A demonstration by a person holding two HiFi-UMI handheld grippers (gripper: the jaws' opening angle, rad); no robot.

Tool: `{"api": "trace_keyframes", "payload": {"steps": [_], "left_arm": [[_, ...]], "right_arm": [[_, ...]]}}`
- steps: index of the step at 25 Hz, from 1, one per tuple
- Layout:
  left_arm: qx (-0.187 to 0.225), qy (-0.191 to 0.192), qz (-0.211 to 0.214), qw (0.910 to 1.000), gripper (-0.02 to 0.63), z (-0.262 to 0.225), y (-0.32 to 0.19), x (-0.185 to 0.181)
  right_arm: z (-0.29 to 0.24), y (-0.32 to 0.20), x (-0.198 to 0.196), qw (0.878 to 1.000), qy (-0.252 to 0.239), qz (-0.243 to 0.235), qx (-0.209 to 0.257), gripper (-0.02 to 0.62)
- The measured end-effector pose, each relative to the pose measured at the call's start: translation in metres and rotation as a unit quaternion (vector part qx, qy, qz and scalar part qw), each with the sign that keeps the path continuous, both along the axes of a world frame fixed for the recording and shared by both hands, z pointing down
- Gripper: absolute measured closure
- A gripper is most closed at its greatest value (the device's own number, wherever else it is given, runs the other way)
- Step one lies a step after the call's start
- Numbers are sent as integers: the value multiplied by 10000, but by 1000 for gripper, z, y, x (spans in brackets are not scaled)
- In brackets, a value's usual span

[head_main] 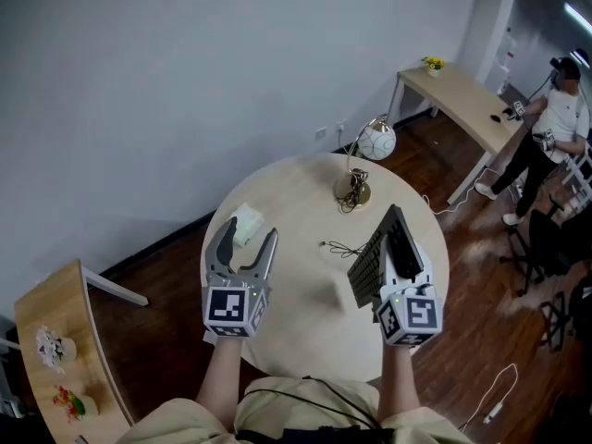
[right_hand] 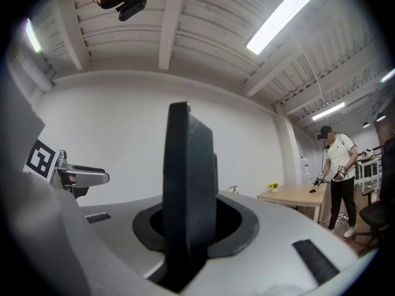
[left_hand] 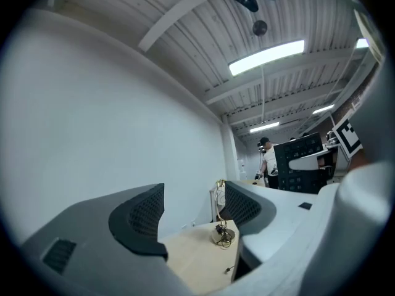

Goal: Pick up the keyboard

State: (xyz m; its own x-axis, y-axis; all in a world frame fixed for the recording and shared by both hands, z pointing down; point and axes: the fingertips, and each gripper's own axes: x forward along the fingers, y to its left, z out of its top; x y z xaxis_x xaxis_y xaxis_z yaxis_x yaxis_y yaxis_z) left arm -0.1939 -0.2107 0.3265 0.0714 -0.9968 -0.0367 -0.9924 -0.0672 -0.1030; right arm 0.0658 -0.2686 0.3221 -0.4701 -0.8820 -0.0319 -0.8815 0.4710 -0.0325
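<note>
Pale wood everywhere here. At the far left is a light wooden side desk with a few small colourful bits on it that are too tiny to make out.

My left claw hangs over the left part of the round pale-wood table. Its jaws are spread apart, and its own view shows nothing between them but tabletop. Past its tips lies a crumpled white tissue or cloth (can't tell which).

Mid-table there's a thin black loose cable. Behind that, at the far edge, stands a brass-based lamp with a white globe shade.

My right claw is clamped tight on the black keyboard. The board is tipped up on edge over the right half of the table, keys facing left. In that claw's own view the board stands between the jaws like a dark slab.

Off to the right are a long light wooden desk against the wall and a person in a white top.
</note>
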Motion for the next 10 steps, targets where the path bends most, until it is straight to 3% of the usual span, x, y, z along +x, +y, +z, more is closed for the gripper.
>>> {"api": "trace_keyframes", "payload": {"steps": [10], "left_arm": [[-119,-199,193,9995,299,-7,-10,28]], "right_arm": [[-1,1,1,10000,-5,-65,-7,497]]}}
